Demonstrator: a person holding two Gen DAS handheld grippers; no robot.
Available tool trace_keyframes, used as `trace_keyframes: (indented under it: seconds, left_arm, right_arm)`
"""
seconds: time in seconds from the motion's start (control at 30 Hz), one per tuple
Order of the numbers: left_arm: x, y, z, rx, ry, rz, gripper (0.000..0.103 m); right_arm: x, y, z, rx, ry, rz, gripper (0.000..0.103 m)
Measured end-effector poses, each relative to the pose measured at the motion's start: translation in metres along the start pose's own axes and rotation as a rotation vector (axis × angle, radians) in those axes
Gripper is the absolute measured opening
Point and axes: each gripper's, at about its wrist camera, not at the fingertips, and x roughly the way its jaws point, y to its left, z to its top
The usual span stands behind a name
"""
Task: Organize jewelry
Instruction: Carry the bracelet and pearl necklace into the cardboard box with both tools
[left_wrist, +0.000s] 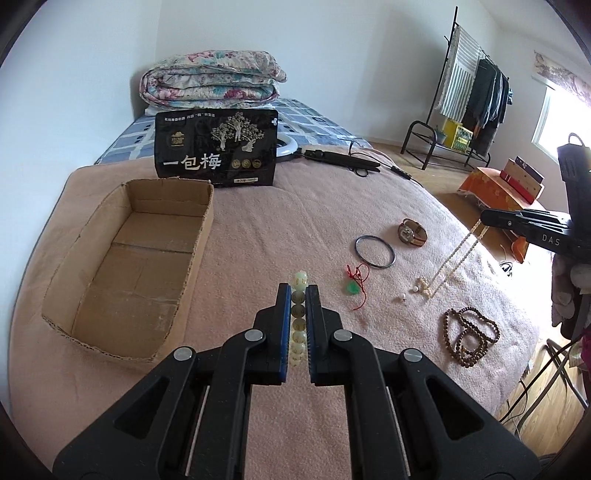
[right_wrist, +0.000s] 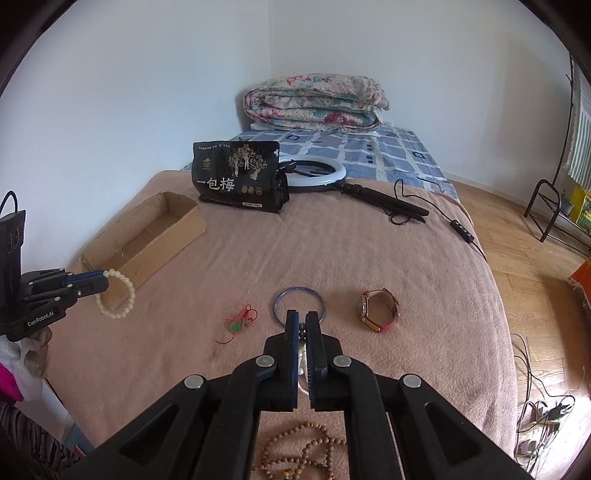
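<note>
Left gripper: jaws clamped on pale jade-coloured bead bracelet, round milky-green beads, loop hanging free above the pink blanket, near the open cardboard box. Right gripper: jaws closed on white pearl necklace, small beads, long strand trailing down, lower end touching the blanket. Remaining on blanket: dark bangle, wristwatch, green pendant on red cord, brown wooden bead strand.
</note>
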Motion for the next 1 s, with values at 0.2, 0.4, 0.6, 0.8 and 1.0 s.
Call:
trace_keyframes:
  seconds: [0.2,0.4,0.6,0.8,1.0]
  left_arm:
    - [-0.018,0.020,0.008,-0.025,-0.029,0.021,0.005]
    - [-0.032,0.042,0.016,-0.058,-0.066,0.043,0.005]
    - [-0.046,0.066,0.022,-0.085,-0.092,0.081,0.005]
    - [-0.054,0.095,0.023,-0.121,-0.098,0.114,0.005]
    - [-0.054,0.122,0.020,-0.148,-0.090,0.144,0.005]
  right_arm:
    - [-0.023,0.007,0.020,-0.004,-0.061,-0.004,0.001]
    - [-0.042,0.025,0.054,-0.043,-0.112,0.012,0.001]
    - [-0.046,0.054,0.086,-0.074,-0.156,0.054,0.001]
    - [-0.037,0.091,0.116,-0.116,-0.187,0.105,0.001]
    - [-0.018,0.133,0.141,-0.163,-0.201,0.166,0.001]
